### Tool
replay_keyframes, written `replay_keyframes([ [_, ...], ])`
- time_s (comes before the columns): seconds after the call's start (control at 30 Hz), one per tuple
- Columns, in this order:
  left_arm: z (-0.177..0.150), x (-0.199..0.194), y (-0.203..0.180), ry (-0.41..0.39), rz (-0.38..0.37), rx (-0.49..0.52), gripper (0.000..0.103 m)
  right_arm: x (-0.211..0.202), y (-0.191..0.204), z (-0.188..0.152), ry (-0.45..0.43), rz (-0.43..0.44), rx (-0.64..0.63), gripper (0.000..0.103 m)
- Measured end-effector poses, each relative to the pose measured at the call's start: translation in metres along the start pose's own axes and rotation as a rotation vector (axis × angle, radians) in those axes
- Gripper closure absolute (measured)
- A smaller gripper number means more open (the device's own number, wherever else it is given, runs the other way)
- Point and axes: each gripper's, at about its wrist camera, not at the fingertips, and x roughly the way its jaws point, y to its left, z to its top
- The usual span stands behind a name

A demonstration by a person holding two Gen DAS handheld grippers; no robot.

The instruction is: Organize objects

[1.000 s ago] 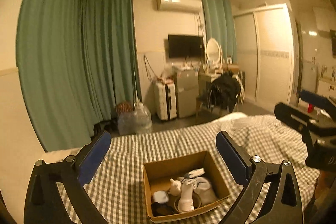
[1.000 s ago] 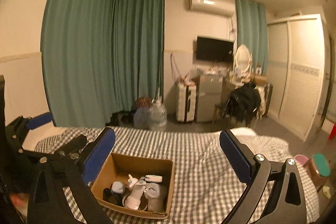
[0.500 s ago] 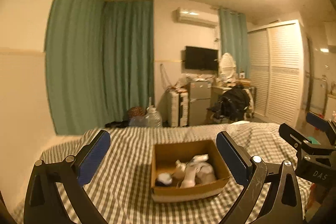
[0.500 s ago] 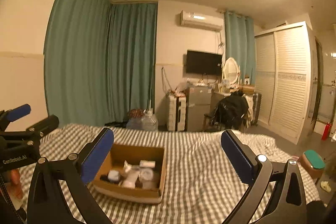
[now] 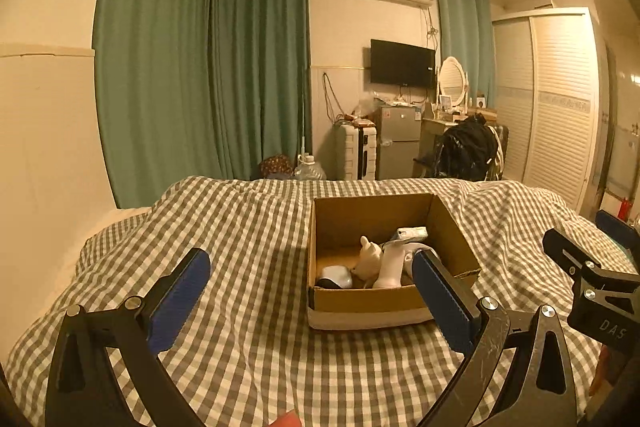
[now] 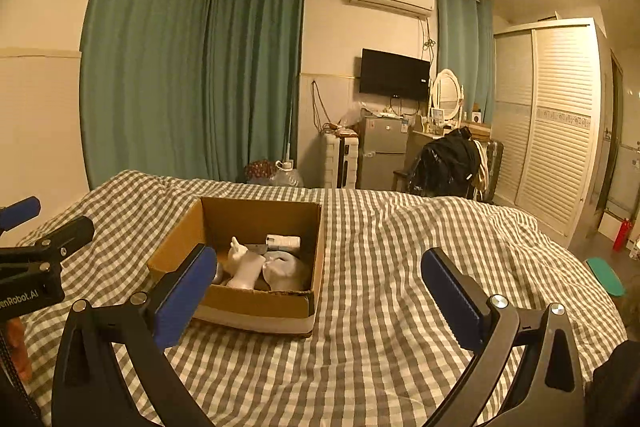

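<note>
An open cardboard box (image 5: 452, 239) sits on a grey-and-white checked bed (image 5: 248, 251). Inside lie a small white animal figure (image 5: 368, 259), a white bottle (image 5: 394, 265), a small white and dark round item (image 5: 335, 276) and a white tube (image 5: 412, 233). My left gripper (image 5: 310, 301) is open and empty, just short of the box's near side. In the right wrist view the box (image 6: 256, 301) lies left of centre, and my right gripper (image 6: 320, 297) is open and empty near its right front corner.
Teal curtains (image 5: 200, 75) hang behind the bed. Beyond its far edge stand a white suitcase (image 5: 356, 153), a small fridge (image 5: 398, 141), a chair with a black bag (image 5: 466, 151) and a white louvred wardrobe (image 5: 560, 107). A teal stool (image 6: 606, 275) stands right of the bed.
Both grippers have come lower and closer to the box, which now looks larger. Both stay open and empty.
</note>
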Motion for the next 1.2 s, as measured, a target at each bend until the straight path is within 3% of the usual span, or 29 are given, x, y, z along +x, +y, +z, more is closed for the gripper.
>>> replay_keyframes([
  [1.2, -0.0023, 0.0002, -0.0091, 0.023, -0.026, 0.027, 0.000, 0.0017, -0.0018, -0.0010, 0.032, -0.004, 0.011, 0.000],
])
